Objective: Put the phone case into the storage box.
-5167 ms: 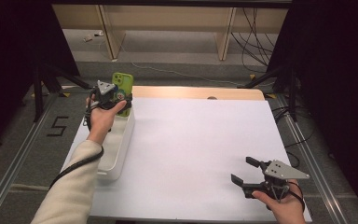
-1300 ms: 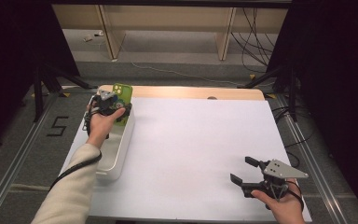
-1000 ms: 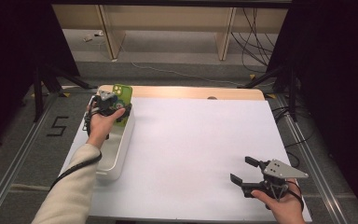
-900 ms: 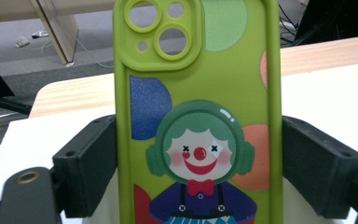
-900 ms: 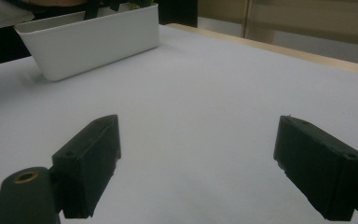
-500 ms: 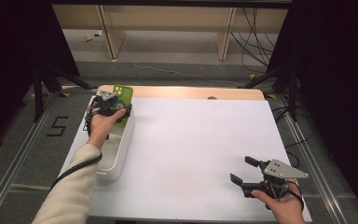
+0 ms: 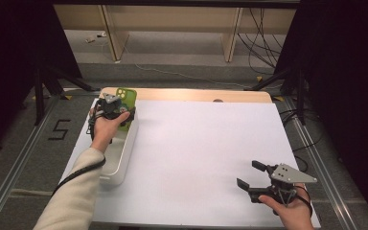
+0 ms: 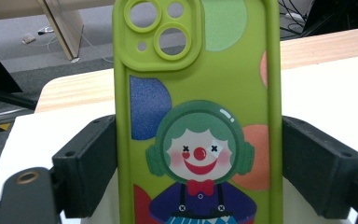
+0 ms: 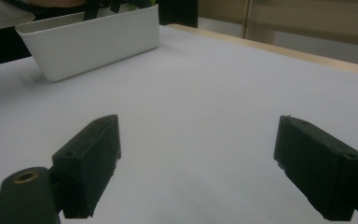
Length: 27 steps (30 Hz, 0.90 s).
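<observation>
The left hand-held gripper [image 7: 117, 112] clamps a green phone case [image 8: 196, 116] over the far end of the white bin [image 7: 122, 158]. Likely step: lowering it in, then releasing. The right hand-held gripper [image 7: 254, 182] waits wide, empty, near right on the counter [image 7: 196, 143].

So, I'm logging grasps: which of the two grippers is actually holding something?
The left gripper, above the white bin: its jaws clamp the green phone case. The right gripper is open with nothing between its jaws.
</observation>
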### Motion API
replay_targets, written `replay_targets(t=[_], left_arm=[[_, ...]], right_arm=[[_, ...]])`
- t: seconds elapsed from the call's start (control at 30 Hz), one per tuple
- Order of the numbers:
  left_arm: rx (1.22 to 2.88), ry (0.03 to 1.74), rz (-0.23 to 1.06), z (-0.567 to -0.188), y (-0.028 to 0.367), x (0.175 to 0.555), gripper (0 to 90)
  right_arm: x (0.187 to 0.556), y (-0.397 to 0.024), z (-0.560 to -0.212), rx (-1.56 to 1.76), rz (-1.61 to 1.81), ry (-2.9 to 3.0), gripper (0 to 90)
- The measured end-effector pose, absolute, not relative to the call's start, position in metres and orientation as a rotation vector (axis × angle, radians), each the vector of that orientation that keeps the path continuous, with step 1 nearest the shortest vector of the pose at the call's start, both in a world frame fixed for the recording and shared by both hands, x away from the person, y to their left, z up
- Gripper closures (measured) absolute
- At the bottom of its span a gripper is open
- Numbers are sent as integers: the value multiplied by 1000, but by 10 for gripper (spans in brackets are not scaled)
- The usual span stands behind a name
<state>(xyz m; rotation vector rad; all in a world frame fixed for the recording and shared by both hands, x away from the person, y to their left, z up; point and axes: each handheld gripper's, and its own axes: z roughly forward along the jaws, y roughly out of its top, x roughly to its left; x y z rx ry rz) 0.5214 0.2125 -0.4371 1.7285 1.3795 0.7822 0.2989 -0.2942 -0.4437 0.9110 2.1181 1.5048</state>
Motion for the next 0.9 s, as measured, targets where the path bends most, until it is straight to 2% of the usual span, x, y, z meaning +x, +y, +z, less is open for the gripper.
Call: replay_targets(t=[0.9], left_arm=[[1775,1406,789,-434,209,523,154]], right_arm=[[299,-294,-443,910,1502,2122,158]])
